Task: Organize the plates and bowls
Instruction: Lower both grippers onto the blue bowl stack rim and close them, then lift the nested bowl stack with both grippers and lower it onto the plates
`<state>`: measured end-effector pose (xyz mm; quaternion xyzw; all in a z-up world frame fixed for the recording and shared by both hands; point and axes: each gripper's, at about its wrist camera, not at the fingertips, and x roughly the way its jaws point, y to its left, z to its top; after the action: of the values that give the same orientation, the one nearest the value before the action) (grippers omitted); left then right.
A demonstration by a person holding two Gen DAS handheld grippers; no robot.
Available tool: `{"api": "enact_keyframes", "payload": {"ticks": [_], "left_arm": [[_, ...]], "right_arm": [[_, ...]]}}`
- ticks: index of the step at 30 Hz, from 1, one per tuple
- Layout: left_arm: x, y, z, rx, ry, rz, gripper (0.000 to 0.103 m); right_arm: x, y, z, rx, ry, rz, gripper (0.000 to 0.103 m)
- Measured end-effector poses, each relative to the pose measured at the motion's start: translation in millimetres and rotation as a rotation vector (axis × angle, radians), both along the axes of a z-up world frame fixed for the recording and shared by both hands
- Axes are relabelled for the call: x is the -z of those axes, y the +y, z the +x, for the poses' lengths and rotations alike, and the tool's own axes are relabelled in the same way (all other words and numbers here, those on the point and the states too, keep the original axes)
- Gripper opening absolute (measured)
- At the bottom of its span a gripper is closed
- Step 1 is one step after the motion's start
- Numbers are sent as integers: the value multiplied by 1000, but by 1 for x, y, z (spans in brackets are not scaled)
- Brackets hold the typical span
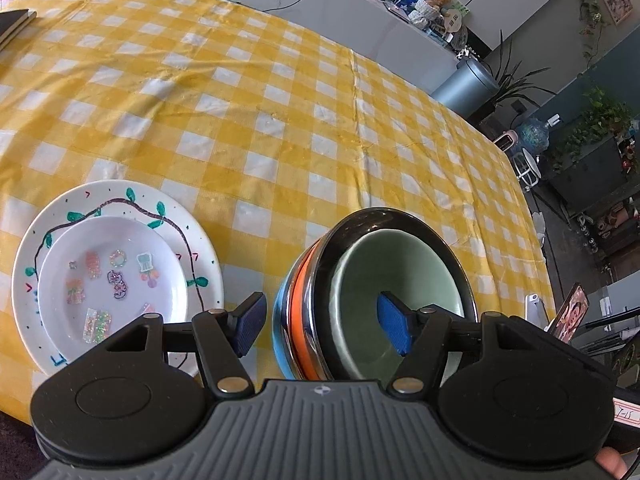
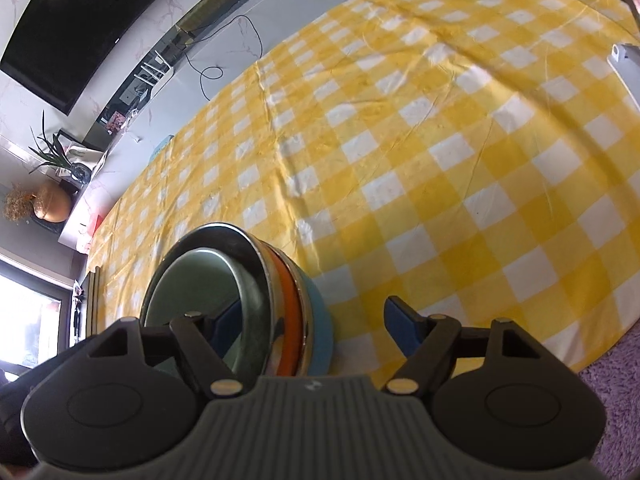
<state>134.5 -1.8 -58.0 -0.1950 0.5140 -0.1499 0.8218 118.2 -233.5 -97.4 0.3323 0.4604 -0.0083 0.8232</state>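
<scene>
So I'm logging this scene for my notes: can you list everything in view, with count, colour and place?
Plates: two, white, small sticker one stacked on big vine-painted one, table's near left.
Bowls: four nested; green inside, then steel, orange, blue; near edge, between both grippers.
Tablecloth: one, yellow-white check, covering table.
Phone: one, propped at right edge.
Notebook: one, dark, far left.
Bin: one, grey-blue, on floor beyond table.
Television: one, black, on wall.
Left gripper: black, blue pads, open astride bowl rims.
Right gripper: same, open astride the opposite rims.
</scene>
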Motion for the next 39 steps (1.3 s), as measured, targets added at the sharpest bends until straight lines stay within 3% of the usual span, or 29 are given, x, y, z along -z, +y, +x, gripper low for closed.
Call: {"api": "enact_keyframes", "payload": {"ticks": [10,18,31,39], "left_arm": [[16,-4,11,22,76,-23,67],[20,-1,13,20,103,-39,56],[18,-3,13,7,101,-24,54],[5,-17,9,28,41,48,50]], "right_arm": [[22,-2,16,-25,75,115,67],[24,0,21,-41,81,155,51],[21,3,21,-25,97,137,49],[35,-16,15,23,106,269,48]]}}
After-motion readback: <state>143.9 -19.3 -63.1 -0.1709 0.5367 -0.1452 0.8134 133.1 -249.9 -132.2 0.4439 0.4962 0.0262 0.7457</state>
